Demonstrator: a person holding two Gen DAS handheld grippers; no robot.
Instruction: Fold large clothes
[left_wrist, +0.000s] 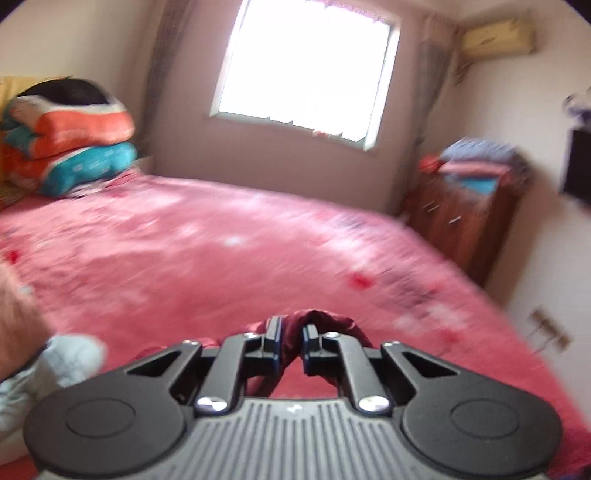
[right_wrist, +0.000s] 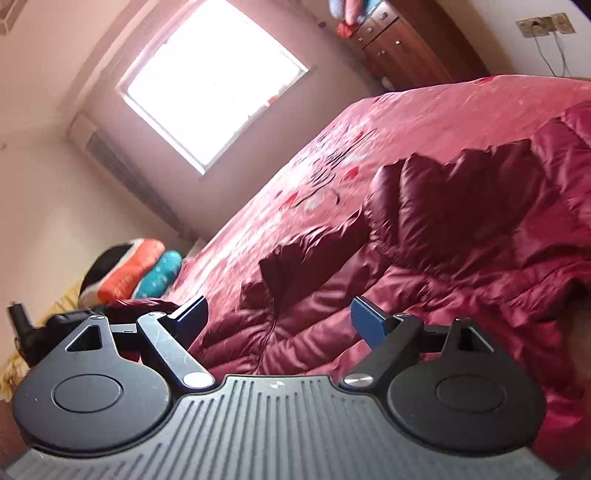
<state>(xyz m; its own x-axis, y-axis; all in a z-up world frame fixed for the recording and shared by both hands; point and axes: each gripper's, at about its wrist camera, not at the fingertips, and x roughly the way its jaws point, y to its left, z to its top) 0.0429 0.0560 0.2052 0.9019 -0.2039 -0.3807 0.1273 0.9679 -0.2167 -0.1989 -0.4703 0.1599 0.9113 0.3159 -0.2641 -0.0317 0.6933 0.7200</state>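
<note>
Left wrist view, blurred: left gripper (left_wrist: 291, 338) pinched nearly closed on a bunched fold of the maroon puffer jacket (left_wrist: 325, 325), held above the pink bedspread (left_wrist: 207, 251). Right wrist view: right gripper (right_wrist: 279, 314) spread wide, holding nothing, poised over the jacket (right_wrist: 424, 236), which lies rumpled on the bedspread (right_wrist: 424, 122). Judged step: lifting one edge to fold. Next move likely calls for the right gripper to close on a matching edge.
</note>
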